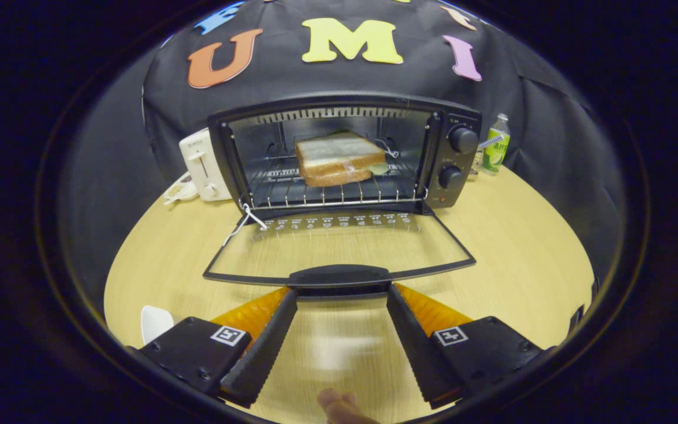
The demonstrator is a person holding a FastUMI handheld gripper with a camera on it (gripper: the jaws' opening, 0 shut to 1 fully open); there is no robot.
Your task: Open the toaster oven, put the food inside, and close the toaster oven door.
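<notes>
Toaster oven (345,159) stood at the table's (521,247) far edge, sandwich (339,158) racked inside, door (339,250) down. Gripper (342,294) was spread wide at the handle (339,277); a glancing push could skid the oven.

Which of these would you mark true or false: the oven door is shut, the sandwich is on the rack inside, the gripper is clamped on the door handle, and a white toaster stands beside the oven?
1. The toaster oven door is shut. False: it hangs open, lying flat.
2. The sandwich sits on the rack inside. True.
3. The gripper is clamped on the door handle. False: its fingers are spread open, tips just short of the handle.
4. A white toaster stands beside the oven. True.
</notes>
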